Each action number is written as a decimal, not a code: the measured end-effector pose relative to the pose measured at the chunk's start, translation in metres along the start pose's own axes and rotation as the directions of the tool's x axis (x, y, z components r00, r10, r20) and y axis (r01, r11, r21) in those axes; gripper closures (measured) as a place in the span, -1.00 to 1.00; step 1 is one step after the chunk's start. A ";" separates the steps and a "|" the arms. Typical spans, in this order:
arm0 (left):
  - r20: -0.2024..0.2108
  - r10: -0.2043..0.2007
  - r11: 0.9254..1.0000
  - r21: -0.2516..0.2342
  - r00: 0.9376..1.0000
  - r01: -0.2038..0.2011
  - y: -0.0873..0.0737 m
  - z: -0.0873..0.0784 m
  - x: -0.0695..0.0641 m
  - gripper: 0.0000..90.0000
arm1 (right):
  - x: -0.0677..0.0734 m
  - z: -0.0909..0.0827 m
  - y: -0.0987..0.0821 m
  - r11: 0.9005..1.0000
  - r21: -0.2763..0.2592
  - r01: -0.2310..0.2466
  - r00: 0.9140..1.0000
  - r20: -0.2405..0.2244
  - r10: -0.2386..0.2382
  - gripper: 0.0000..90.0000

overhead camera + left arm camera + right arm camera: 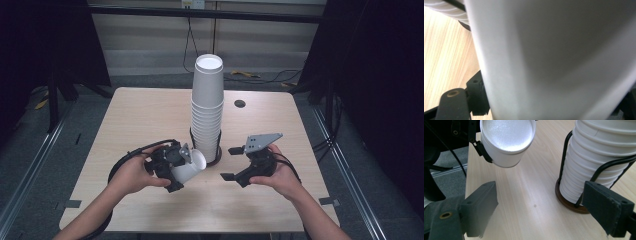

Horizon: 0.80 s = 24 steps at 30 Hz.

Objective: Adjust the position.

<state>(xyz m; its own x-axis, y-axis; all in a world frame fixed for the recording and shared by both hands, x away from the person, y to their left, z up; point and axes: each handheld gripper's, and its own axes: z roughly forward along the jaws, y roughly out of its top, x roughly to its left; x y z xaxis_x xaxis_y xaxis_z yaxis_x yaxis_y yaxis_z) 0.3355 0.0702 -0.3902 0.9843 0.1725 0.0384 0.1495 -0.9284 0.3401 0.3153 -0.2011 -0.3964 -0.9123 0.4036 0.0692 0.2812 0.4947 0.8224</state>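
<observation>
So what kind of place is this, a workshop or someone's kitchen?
Most likely a lab set up for recording: a bare wooden table walled by dark curtains, with cables on the floor, and a person working handheld grippers around a stack of paper cups.

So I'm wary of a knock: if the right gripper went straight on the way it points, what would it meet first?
Probably bare table between the held cup and the cup stack. The right gripper, jaws open, aims into that gap; depth is unclear.

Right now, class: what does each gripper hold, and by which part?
The left gripper holds a single white paper cup lying sideways, clamped across its side wall. The right gripper is open and holds nothing.
</observation>
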 end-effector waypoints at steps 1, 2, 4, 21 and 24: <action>0.003 0.013 1.000 0.017 1.000 -0.013 0.003 -0.001 0.000 -0.59 | 0.001 0.001 0.000 1.000 0.007 0.006 1.000 -0.008 -0.006 -0.71; 0.003 0.013 1.000 0.017 1.000 -0.013 0.003 -0.001 0.000 -0.59 | 0.001 0.001 0.000 1.000 0.007 0.006 1.000 -0.008 -0.006 -0.71; -0.009 0.017 0.999 0.030 1.000 -0.016 0.006 0.000 -0.002 -0.59 | 0.001 0.001 0.000 1.000 0.015 0.012 1.000 -0.015 -0.011 -0.71; -0.011 0.075 0.992 0.104 0.997 -0.073 0.025 0.008 -0.012 -0.59 | 0.002 -0.001 0.001 0.999 0.021 0.026 0.998 -0.063 -0.025 -0.70; -0.010 0.083 0.990 0.112 0.997 -0.081 0.028 0.008 -0.012 -0.59 | 0.002 0.000 0.001 0.999 0.024 0.027 0.997 -0.071 -0.025 -0.70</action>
<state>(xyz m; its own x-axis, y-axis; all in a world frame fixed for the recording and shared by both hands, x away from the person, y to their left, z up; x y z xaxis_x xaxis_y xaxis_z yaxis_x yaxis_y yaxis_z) 0.3285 0.0391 -0.3883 0.9922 0.0985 0.0763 0.0787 -0.9703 0.2286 0.3135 -0.2000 -0.3956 -0.9380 0.3352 0.0882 0.2634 0.5240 0.8100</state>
